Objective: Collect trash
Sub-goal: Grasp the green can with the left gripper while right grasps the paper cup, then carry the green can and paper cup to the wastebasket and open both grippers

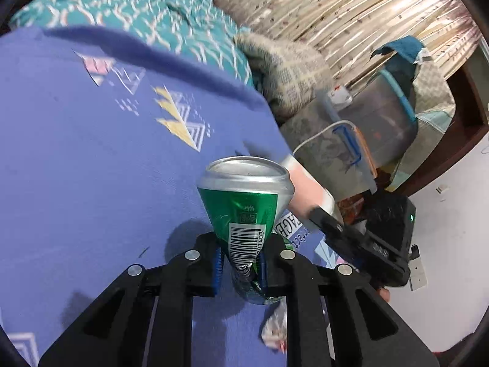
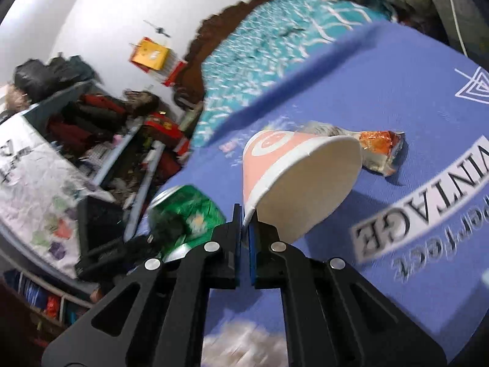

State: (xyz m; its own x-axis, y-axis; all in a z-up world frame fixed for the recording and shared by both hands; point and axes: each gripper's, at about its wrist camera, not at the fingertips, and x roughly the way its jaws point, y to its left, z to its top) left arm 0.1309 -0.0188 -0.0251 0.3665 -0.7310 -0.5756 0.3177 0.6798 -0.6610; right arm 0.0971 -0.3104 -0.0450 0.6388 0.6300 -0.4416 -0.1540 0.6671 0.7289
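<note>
My left gripper [image 1: 240,263] is shut on a crushed green drink can [image 1: 244,211], pinched at its squashed waist and held above the blue bedsheet [image 1: 91,159]. The can also shows in the right wrist view [image 2: 186,211], at the left. My right gripper [image 2: 246,232] is shut on the rim of a pink and white paper cup [image 2: 293,177], held tilted over the sheet. The cup also shows behind the can in the left wrist view [image 1: 305,195]. An orange foil wrapper [image 2: 379,146] lies on the sheet beyond the cup. A crumpled white wrapper [image 1: 275,327] lies below the left gripper.
A teal patterned blanket [image 1: 159,9] and a grey knitted cloth [image 1: 284,70] lie at the far side of the bed. A clear storage box [image 1: 382,122] stands beside the bed. Cluttered shelves [image 2: 91,122] stand along the white wall.
</note>
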